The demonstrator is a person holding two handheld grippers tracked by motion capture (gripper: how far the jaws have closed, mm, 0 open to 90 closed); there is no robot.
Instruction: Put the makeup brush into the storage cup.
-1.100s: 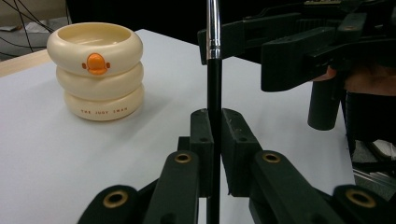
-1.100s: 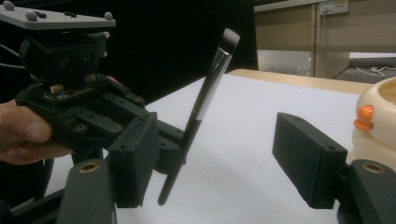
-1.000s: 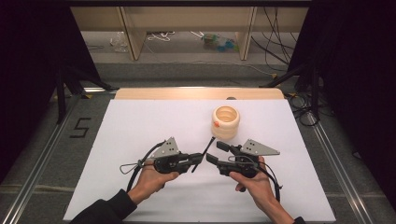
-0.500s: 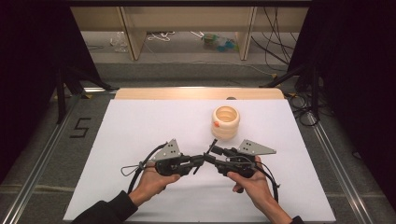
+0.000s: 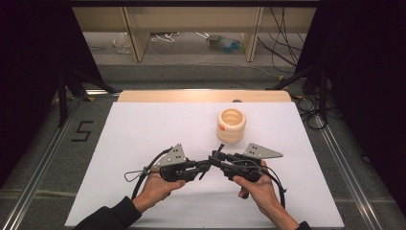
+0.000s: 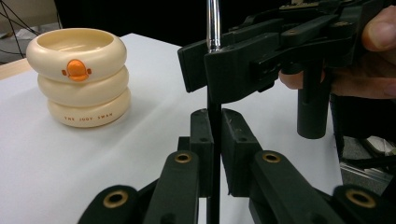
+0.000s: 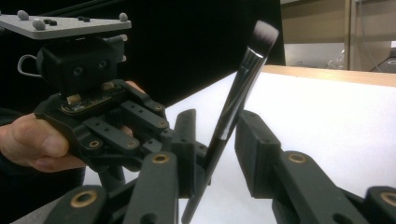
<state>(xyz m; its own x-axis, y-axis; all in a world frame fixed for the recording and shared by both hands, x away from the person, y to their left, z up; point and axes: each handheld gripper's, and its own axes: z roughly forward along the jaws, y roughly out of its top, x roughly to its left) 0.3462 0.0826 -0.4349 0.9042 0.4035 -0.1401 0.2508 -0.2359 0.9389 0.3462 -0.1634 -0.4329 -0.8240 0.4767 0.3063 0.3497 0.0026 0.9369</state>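
Since a second ago your two grippers have drawn together at the middle of the table [image 5: 143, 124], and the right gripper [image 5: 216, 158] has just been closing its fingers around the makeup brush [image 7: 233, 100]. In the right gripper view those fingers are narrowed but still spread, the left one against the handle and the right one with a gap showing. Your left gripper [image 5: 203, 166] has its fingers pressed together on the brush's thin black handle, pinching it low down, with the silver ferrule and bristles rising above both sets of fingers. Just beyond the right fingers, apart from them, stands a cream container of three stacked rings [image 5: 231, 125] with an orange badge. Its bottom ring reads "THE JUDY SWAN" as far as you can make out. Left of the table, the floor is marked "5" [image 5: 82, 131].
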